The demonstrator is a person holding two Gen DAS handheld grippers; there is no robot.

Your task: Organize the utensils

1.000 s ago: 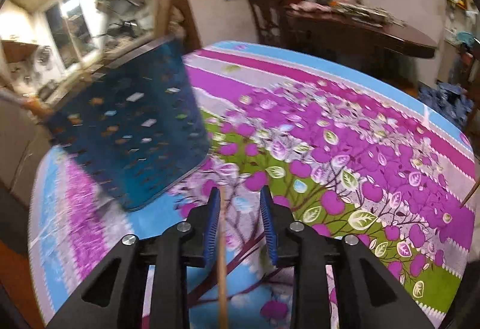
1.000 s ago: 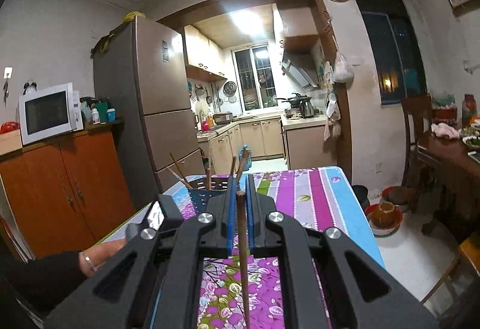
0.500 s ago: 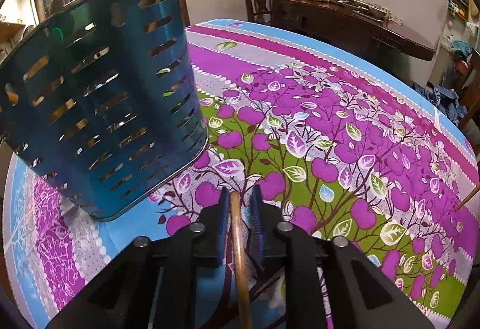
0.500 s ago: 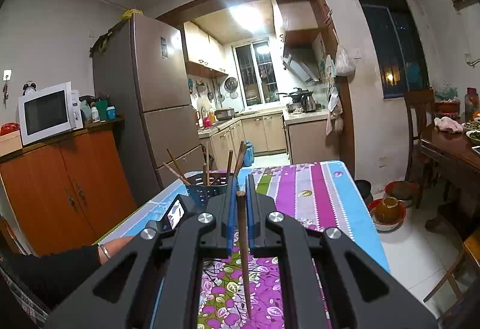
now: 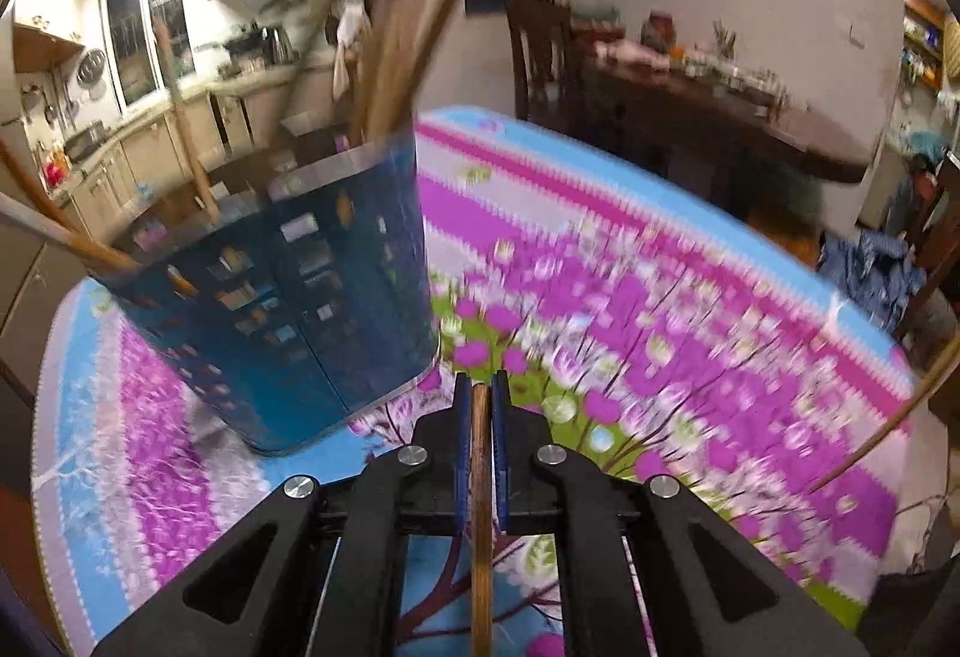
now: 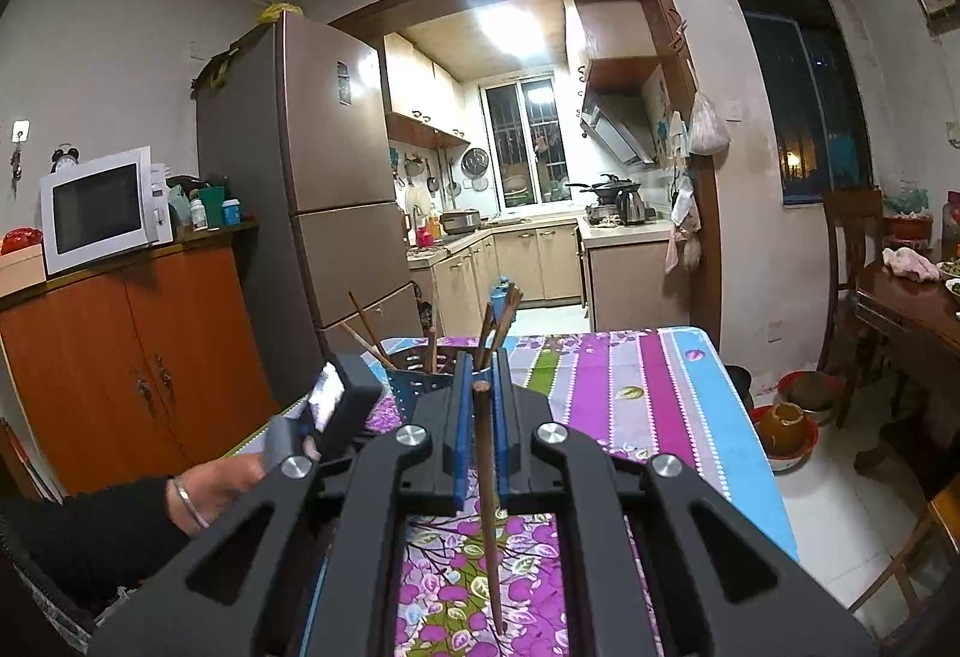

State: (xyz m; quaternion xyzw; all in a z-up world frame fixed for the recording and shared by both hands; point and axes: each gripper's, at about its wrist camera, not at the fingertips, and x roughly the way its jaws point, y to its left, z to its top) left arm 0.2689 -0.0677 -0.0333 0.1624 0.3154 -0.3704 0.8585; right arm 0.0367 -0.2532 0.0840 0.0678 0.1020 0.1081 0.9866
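Two tools (image 5: pixel 479 396) (image 6: pixel 480 366), each clamping one chopstick (image 5: pixel 480 507) (image 6: pixel 489 495).

The utensil holder (image 5: pixel 282 309) stands on the table (image 5: pixel 690 309), ahead and left of the left gripper (image 5: pixel 480 399); several chopsticks (image 5: pixel 396 51) stand in it, leaning outward; a single chopstick (image 5: pixel 480 507) sits between the left gripper's fingers; in the right wrist view another chopstick (image 6: pixel 489 489) sits between the right gripper (image 6: pixel 480 381) fingers, the holder just beyond them; the refrigerator (image 6: pixel 312 213) stands behind, left of the kitchen doorway.
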